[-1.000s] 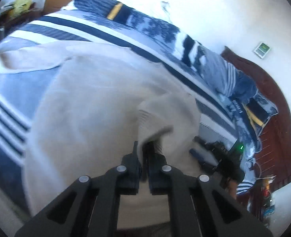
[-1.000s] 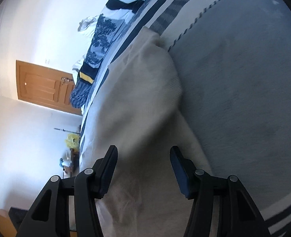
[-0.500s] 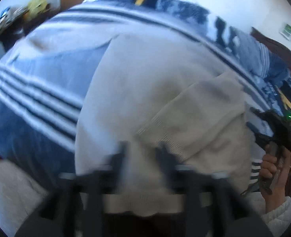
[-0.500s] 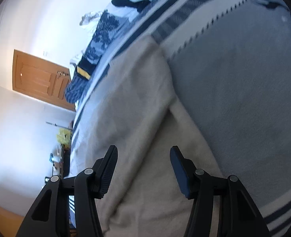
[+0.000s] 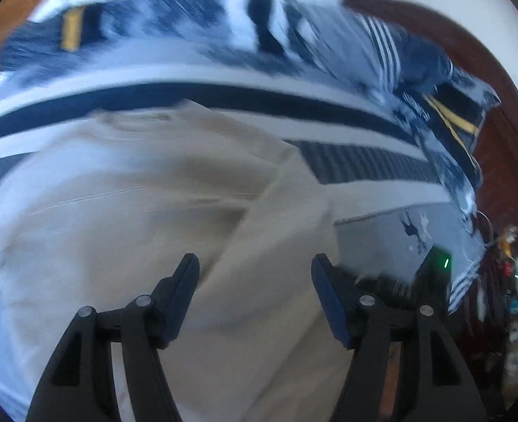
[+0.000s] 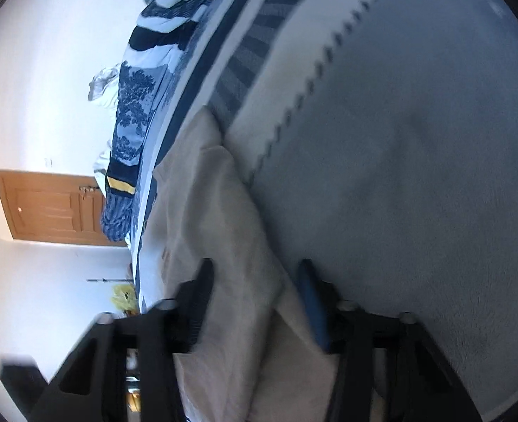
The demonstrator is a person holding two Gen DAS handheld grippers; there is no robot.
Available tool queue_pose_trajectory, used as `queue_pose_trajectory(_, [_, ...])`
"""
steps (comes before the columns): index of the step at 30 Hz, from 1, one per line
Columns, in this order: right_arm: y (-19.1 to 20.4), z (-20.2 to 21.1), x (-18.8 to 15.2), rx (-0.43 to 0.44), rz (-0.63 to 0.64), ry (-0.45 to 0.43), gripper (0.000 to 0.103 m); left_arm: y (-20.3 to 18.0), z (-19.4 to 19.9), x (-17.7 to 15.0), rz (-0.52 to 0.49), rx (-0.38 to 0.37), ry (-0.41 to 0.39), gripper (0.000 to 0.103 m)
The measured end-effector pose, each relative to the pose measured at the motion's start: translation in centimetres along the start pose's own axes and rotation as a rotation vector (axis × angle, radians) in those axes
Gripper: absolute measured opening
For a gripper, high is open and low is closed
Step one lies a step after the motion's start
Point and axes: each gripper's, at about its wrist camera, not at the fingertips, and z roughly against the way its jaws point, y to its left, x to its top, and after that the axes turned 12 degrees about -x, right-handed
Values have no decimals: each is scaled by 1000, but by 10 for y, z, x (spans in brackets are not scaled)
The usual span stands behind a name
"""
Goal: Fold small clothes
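1. Currently noted: cream garment [image 5: 125,218] spread flat on the striped bed cover [image 5: 329,161], filling the centre and lower left of the left wrist frame; a folded flap [image 5: 287,232] running from centre down to the bottom edge.
2. Left tongs [image 5: 255,281]: jaws just opened, now standing wide apart above the flap; nothing pinched, no pad pressing on cloth.
3. Right tongs [image 6: 255,299]: jaws just narrowed, blurred, straddling a raised ridge of the same garment [image 6: 217,232] at lower centre of the right wrist frame; contact of pads with cloth not confirmed, a gap appearing on both sides.
4. Long axis of the ridge: from lower centre up toward upper centre of the right wrist frame, in line with the right tongs; grey bed surface [image 6: 417,176] to its right.
5. Judged: right tongs nearer to a grasp, with cloth already between the jaws; left tongs free and clear above.
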Motion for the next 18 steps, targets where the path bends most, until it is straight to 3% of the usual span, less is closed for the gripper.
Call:
queue_pose_trajectory(7, [-1,-8,9,187,-15,42,33,-12,-115,71,43,-42,121,65])
queue_pose_trajectory(10, [-9,-21,15,229,-83,81,34,-12,-166,90,18,73,211,64])
queue_pose_trajectory(14, [-2,-12,13,194,-56,73,21,-5,-180,91,91,73,249,10])
queue_pose_trajectory(15, [4,-8,13,152,-21,62,18,-7,-173,93,83,56,227,5])
queue_pose_trajectory(18, [7,-1,13,95,15,30,12,-14,-136,98,48,-20,135,3])
